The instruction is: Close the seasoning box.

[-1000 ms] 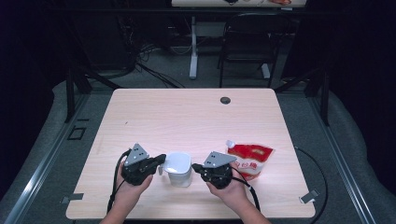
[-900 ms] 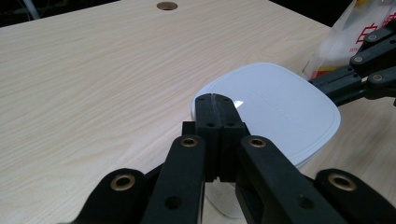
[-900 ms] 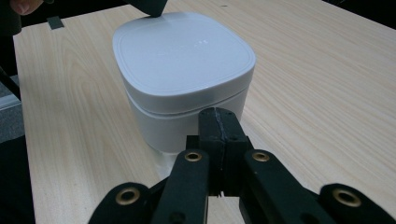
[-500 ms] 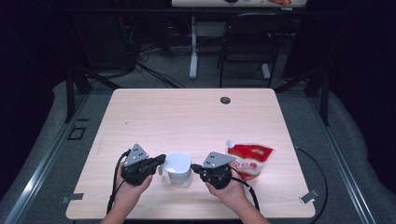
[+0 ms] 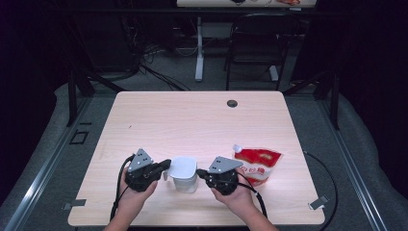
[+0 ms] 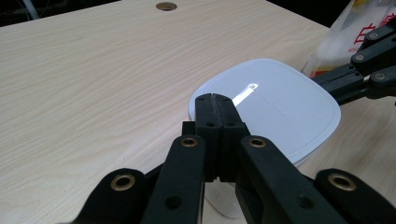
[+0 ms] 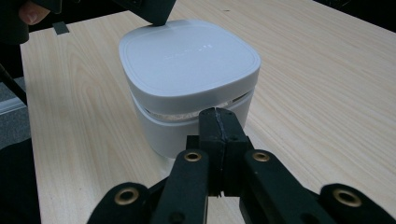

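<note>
Nothing's moved since a sec ago: both claws, L point(image 5: 167, 164) & R point(image 5: 198, 173), pinched together empty, flanking the tub point(image 5: 183, 172); we haven't begun.

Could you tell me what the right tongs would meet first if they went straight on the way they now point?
Most likely the white lidded container: the right tongs, shut, point at its side just below the lid from close by. Whether they already touch it is unclear.

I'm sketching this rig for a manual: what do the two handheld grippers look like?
Both are black. The left gripper and right gripper each carry a grey three-cornered plate on top and trail a black cable. Their jaw links show brass-coloured pivot rings. The forearms are bare, with no sleeves in view.
</note>
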Demonstrator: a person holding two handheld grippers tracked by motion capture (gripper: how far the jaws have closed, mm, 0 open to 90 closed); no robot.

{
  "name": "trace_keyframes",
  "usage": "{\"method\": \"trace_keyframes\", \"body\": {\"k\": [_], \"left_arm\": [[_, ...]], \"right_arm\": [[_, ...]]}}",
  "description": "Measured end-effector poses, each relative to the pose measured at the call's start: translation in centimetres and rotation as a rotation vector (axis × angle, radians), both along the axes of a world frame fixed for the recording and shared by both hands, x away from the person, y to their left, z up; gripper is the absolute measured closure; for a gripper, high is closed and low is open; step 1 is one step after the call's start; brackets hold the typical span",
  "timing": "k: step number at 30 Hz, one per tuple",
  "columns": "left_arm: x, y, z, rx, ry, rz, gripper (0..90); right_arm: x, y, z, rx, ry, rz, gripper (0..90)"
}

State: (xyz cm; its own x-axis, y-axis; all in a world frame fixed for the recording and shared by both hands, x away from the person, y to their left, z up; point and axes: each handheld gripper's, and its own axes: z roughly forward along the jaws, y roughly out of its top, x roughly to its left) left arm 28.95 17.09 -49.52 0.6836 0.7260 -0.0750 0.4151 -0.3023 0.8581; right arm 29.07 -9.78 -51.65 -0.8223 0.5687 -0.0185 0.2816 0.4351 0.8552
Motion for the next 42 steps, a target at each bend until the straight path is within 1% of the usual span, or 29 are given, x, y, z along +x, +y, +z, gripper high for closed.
{"method": "trace_keyframes", "body": {"k": [15,21,26,27,29,33,35,38,40,42], "left_arm": [[-0.1,0.1,0.0,0.003,0.005,-0.002,90.0],[-0.1,0.3,0.0,-0.011,0.015,0.001,90.0],[-0.2,0.3,0.0,-0.007,0.015,0.003,88.6],[-0.2,0.4,0.1,0.001,0.015,0.003,88.2],[-0.2,0.6,0.0,-0.008,0.014,0.009,87.5],[-0.2,1.0,0.0,-0.009,0.023,0.016,86.5],[-0.3,1.1,-0.1,-0.006,0.025,0.018,85.9],[-0.6,1.4,0.0,0.010,0.019,0.018,83.7],[-0.6,1.9,0.1,0.006,0.012,0.027,82.3],[-0.6,2.3,0.2,-0.017,0.023,0.034,81.2]], "right_arm": [[0.0,0.1,0.3,0.007,-0.002,0.006,90.0],[0.0,0.2,0.4,0.010,0.000,0.010,90.0],[-0.1,0.3,0.5,0.011,-0.006,0.012,90.0],[-0.1,0.3,0.6,0.011,-0.007,0.014,90.0],[-0.1,0.3,0.6,0.017,-0.009,0.012,90.0],[-0.1,0.3,0.7,0.014,-0.010,0.015,90.0],[-0.1,0.3,0.8,0.010,-0.011,0.018,90.0],[-0.1,0.3,1.0,0.015,-0.016,0.015,90.0],[0.0,0.3,1.0,0.020,-0.013,0.014,90.0],[0.1,0.3,1.1,0.020,-0.014,0.016,90.0]]}}
